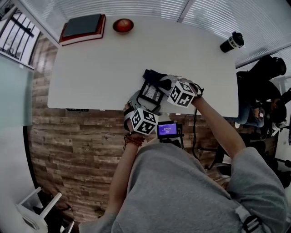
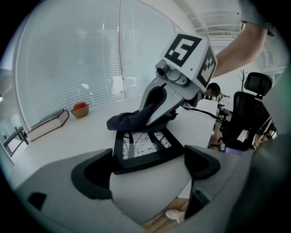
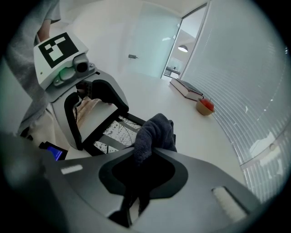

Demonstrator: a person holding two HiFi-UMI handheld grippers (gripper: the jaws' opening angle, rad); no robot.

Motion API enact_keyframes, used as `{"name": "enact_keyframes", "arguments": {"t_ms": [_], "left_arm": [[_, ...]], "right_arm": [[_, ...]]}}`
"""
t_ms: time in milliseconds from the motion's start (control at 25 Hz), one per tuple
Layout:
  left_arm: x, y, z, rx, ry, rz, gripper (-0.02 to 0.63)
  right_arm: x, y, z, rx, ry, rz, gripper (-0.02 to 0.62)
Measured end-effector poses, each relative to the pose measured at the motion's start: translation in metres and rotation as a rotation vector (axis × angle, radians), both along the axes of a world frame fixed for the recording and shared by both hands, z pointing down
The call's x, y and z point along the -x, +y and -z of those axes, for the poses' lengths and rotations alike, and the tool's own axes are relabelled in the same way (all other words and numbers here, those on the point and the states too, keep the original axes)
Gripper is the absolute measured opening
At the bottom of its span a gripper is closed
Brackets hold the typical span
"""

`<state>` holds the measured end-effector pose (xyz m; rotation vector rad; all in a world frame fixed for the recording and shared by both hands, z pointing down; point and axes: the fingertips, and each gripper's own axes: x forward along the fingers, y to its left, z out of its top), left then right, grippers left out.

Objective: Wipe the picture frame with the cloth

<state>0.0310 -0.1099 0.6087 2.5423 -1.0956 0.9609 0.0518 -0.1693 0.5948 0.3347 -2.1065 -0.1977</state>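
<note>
**Head view: picture frame held at the near edge of the bench, cloth on its far end**

Wood-plank floor point(image 1: 68, 145) runs along the left and near sides of a white bench point(image 1: 104, 68), and slatted blinds point(image 1: 113, 9) close off the far side of the room. To the right, well apart from the work, a seated person point(image 1: 259, 109) is partly in view, and a black office chair point(image 2: 245, 113) stands off the bench's right end. A white chair point(image 1: 36, 211) sits at the near left corner of the floor.

On the bench, a thick book point(image 1: 82, 27) with a red edge lies at the far left corner. A small brown bowl point(image 1: 123, 25) holding something red stands just beside it. A black tumbler point(image 1: 232, 42) lies at the far right. All three are well apart from the task things, and bare bench lies between.

The picture frame point(image 2: 144, 146), black with a pale print, sits at the near edge of the bench, right of its middle. The left gripper point(image 2: 148, 159) has its jaws closed on the frame's near end, one pad at each corner. The right gripper point(image 3: 152, 154) has its jaws clamped on the dark cloth point(image 3: 154, 132). The bunched cloth rests on the frame's far end and hides that edge. From the head view both marker cubes cover part of the frame. A small lit screen point(image 1: 167, 129) shows just near of the grippers.
</note>
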Motion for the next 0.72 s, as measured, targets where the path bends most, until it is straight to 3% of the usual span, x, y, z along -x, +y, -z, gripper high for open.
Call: {"name": "enact_keyframes", "arguments": {"t_ms": [600, 720], "left_arm": [[-0.001, -0.002, 0.0, 0.003, 0.0, 0.001, 0.502], [-0.001, -0.001, 0.0, 0.003, -0.001, 0.001, 0.502]], "right_arm": [[0.03, 0.051, 0.001, 0.104, -0.064, 0.047, 0.054], [0.033, 0.055, 0.0, 0.156, -0.106, 0.009, 0.054]]}}
